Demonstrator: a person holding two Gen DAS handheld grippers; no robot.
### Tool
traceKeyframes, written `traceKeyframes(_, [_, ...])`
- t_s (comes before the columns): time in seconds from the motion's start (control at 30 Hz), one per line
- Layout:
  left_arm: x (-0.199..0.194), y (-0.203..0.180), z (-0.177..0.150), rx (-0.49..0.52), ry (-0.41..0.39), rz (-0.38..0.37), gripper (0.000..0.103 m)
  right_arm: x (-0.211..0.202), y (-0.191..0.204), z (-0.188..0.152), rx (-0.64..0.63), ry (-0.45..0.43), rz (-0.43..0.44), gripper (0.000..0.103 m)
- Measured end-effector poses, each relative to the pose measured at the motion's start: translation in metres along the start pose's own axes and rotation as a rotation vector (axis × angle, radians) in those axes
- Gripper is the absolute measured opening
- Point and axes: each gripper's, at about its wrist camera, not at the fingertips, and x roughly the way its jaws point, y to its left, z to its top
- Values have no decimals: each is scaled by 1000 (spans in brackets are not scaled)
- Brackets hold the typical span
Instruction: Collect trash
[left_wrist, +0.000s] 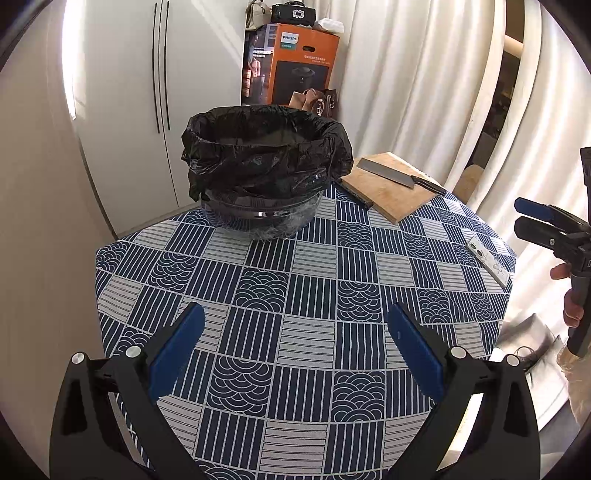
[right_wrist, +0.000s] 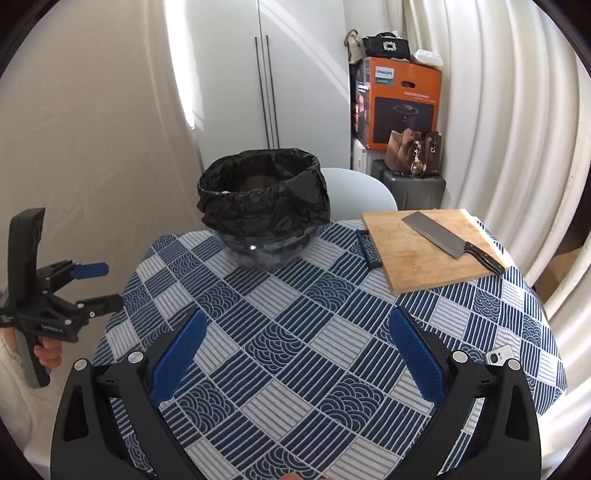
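Both grippers, the left gripper (left_wrist: 295, 343) and the right gripper (right_wrist: 297, 347), have black frames and silver round screws. Their fingers (right_wrist: 181, 354) carry blue textured pads. The person wears a cream sleeve (right_wrist: 11, 373).

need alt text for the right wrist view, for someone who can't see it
An open right hand-held gripper hovers over a blue patterned tablecloth, facing a bowl lined with a black trash bag. To the right, a cleaver lies on a wooden cutting board, with a phone near the table edge. The left hand-held gripper, also open, is at far left.
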Motion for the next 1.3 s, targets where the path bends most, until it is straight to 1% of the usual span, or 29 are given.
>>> traceKeyframes(0.07, [-2, 3, -1, 38, 2, 15, 97, -3, 10, -3, -6, 1, -14, 95])
traceKeyframes(0.13, [-2, 8, 0, 55, 10, 15, 97, -5, 18, -5, 2, 0, -24, 95])
traceKeyframes(0.27, [-7, 13, 2, 88, 4, -1, 97, -8, 29, -9, 37, -8, -31, 95])
traceKeyframes(0.47, [-13, 15, 5, 125, -15, -49, 97, -8, 40, -14, 55, -13, -50, 95])
traceKeyframes(0.63, [-13, 14, 6, 158, -17, -56, 97, -11, 42, -12, 73, -24, -58, 95])
traceKeyframes(1.0, [-16, 18, 8, 162, -22, -50, 97, -11, 45, -10, 79, -24, -57, 95])
traceKeyframes(1.07, [-16, 17, 8, 168, -24, -54, 97, -10, 46, -11, 76, -20, -60, 95])
traceKeyframes(1.17, [-16, 18, 7, 174, -28, -84, 97, -9, 49, -11, 66, -19, -64, 95])
traceKeyframes(1.3, [-17, 16, 6, 186, -34, -97, 97, -7, 50, -13, 70, -8, -62, 95])
